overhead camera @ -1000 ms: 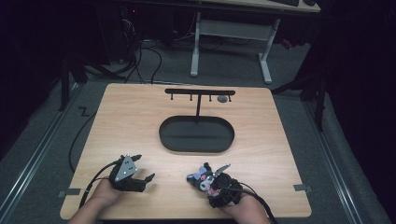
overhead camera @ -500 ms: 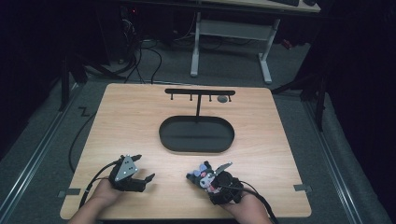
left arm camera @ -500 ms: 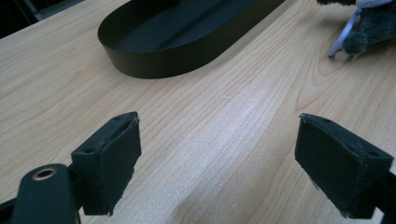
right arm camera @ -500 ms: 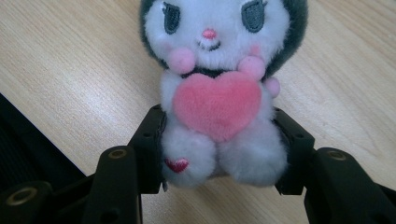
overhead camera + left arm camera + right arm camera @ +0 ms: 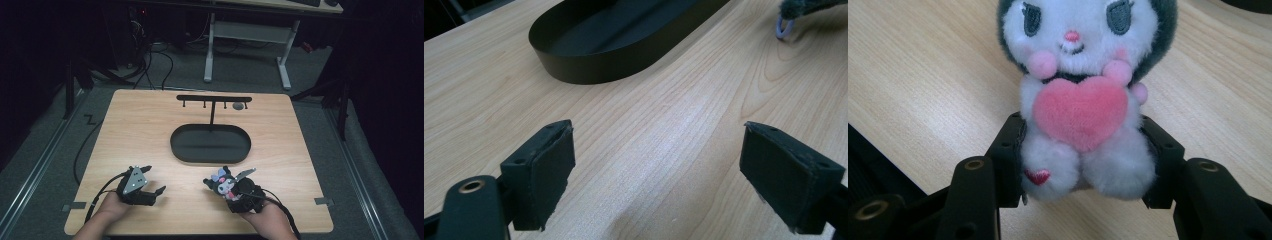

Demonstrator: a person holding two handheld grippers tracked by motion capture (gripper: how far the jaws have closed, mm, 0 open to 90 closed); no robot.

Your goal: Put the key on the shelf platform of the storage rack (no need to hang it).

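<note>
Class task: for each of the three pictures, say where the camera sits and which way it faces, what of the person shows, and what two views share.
High view: above the table's near edge, looking forward and down; both hands, left gripper, right gripper.
Left gripper view: looks along open jaws at the black oval tray.
Right gripper view: looks along jaws shut on the plush toy.
Shared: the tray and the toy show from above too.

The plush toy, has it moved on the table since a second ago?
No. The plush toy sits at the same spot in front of the black oval tray, the right claw now shut on it.

Lab; cables [image 5: 150,60], desk frame [image 5: 247,37]
</note>
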